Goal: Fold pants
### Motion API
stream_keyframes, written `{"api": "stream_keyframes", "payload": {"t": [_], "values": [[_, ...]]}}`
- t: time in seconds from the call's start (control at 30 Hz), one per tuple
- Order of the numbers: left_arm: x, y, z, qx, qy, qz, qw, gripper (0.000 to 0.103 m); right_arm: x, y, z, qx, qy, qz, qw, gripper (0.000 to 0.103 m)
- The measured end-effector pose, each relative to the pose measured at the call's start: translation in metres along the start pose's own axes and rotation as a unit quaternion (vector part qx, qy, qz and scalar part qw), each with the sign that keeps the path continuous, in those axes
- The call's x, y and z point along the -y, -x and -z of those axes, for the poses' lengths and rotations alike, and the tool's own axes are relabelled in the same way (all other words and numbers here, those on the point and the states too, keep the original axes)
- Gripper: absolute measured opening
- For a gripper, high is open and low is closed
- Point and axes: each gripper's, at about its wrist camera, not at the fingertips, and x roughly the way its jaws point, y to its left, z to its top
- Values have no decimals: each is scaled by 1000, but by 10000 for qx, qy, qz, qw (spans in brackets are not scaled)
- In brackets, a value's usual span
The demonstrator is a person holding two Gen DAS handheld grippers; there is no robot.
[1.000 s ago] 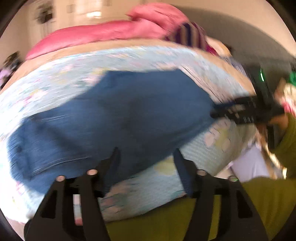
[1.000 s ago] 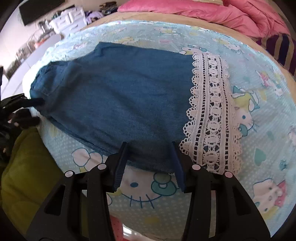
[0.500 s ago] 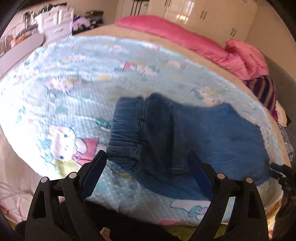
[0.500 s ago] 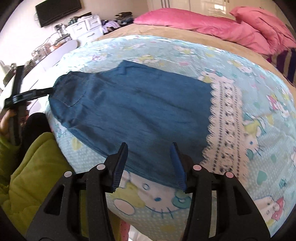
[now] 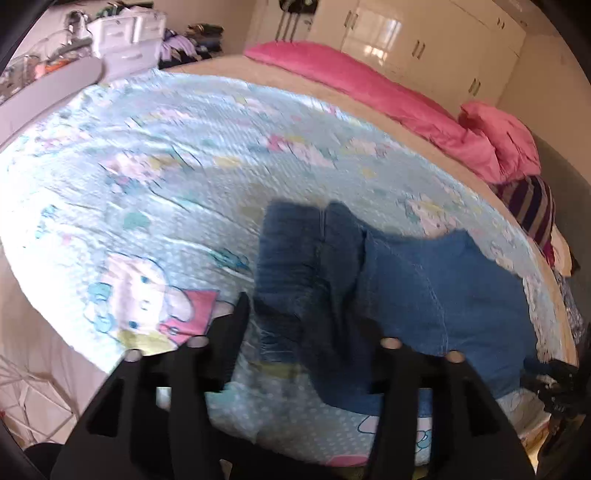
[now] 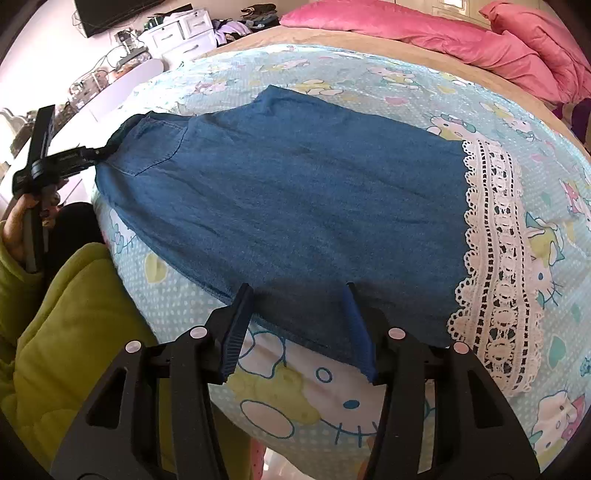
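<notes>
Blue denim pants (image 6: pixel 295 192) with a white lace hem (image 6: pixel 498 280) lie flat on the bed. In the left wrist view the pants (image 5: pixel 406 288) show waistband first. My left gripper (image 5: pixel 314 325) is open, its fingers astride the waistband corner; in the right wrist view it (image 6: pixel 96 153) touches the waistband's left end. My right gripper (image 6: pixel 299 325) is open and empty, its fingers over the pants' near edge, left of the lace. In the left wrist view it (image 5: pixel 554 373) sits at the far right edge.
A light blue cartoon-cat bedspread (image 6: pixel 332 398) covers the bed. Pink pillows (image 5: pixel 388 92) and a striped cloth (image 5: pixel 532 206) lie at the head. White drawers (image 6: pixel 177 33) and cluttered shelves stand beyond the bed. My green sleeve (image 6: pixel 66 332) is beside the bed edge.
My left gripper swung from the middle of the pants to the waistband end and moved close over its corner. My right gripper drew back slightly and stays open at the near edge.
</notes>
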Motion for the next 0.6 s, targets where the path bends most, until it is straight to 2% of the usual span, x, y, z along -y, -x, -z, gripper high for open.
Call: {"api": "stream_keyframes", "payload": {"t": [0.07, 0.13, 0.23, 0.43, 0.5, 0.53, 0.6], "values": [[6, 18, -2, 288, -190, -261, 9991, 53, 1, 5, 0, 75, 8, 12, 10000, 43], [18, 36, -3, 559, -392, -351, 9970, 53, 1, 11, -3, 208, -5, 27, 9998, 43], [51, 51, 0, 704, -780, -69, 9944, 53, 0, 15, -8, 358, -4, 34, 9994, 43], [126, 23, 12, 196, -1642, 588, 9845, 55, -5, 10, -16, 392, 68, 16, 9992, 47], [143, 9, 17, 7, -1837, 659, 9808, 56, -7, 9, -17, 401, 65, -19, 9992, 48], [151, 0, 20, -133, -1941, 678, 9785, 61, -8, 8, -17, 394, 68, -22, 9992, 48], [161, -17, 30, -378, -2094, 735, 9743, 61, -8, 5, -17, 362, 87, -32, 9993, 48]]}}
